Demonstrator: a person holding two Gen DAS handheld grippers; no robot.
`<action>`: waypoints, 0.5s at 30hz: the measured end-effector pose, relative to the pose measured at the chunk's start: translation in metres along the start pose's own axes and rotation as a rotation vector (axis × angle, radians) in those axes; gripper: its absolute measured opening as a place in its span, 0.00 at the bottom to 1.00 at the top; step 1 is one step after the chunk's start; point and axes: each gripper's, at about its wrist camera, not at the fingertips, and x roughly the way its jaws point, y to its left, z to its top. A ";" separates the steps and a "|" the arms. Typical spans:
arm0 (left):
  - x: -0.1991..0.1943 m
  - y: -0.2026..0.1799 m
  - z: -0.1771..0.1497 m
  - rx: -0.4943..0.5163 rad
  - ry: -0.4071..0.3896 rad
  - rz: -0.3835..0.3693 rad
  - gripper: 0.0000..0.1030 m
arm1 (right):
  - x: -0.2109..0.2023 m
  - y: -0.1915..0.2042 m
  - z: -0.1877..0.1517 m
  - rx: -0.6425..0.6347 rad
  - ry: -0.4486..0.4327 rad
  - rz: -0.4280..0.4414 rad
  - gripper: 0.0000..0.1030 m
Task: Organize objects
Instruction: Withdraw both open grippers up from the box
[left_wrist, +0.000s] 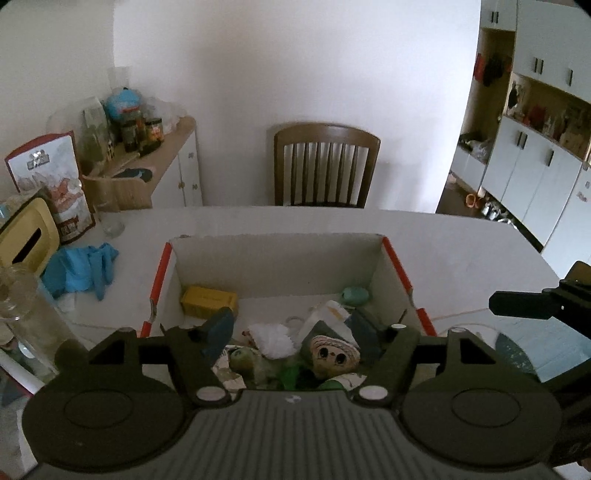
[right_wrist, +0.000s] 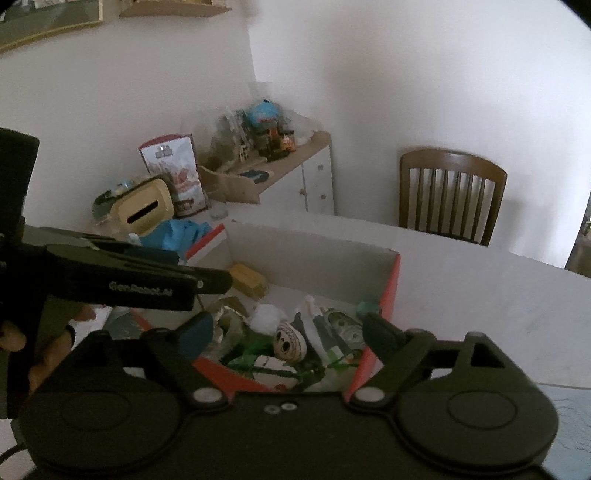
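An open cardboard box (left_wrist: 277, 258) with red edges stands on the white table (left_wrist: 461, 251). Inside lie a yellow packet (left_wrist: 208, 301), a white fluffy ball (left_wrist: 273, 339), a small doll head with a hat (left_wrist: 334, 352), a mint-green item (left_wrist: 354, 295) and green odds and ends. My left gripper (left_wrist: 295, 328) hovers over the near part of the box, open, with nothing between its fingers. My right gripper (right_wrist: 288, 332) hangs open above the same box (right_wrist: 391, 291), over the doll head (right_wrist: 290, 345). From the right wrist, the left gripper (right_wrist: 129, 280) shows at the left.
A wooden chair (left_wrist: 327, 166) stands behind the table. At the left of the table lie blue gloves (left_wrist: 81, 269), a yellow tissue box (left_wrist: 26, 236), a glass (left_wrist: 109, 210) and a printed bag (left_wrist: 55, 177). A sideboard (left_wrist: 184, 162) with jars stands by the wall.
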 end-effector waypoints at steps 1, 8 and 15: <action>-0.003 -0.001 -0.001 -0.001 -0.005 0.000 0.70 | -0.004 -0.001 -0.001 0.001 -0.006 0.002 0.87; -0.021 -0.007 -0.007 -0.002 -0.022 0.015 0.73 | -0.029 -0.006 -0.007 0.000 -0.055 0.008 0.94; -0.034 -0.010 -0.012 -0.020 -0.026 0.002 0.84 | -0.054 -0.018 -0.014 0.021 -0.089 0.012 0.95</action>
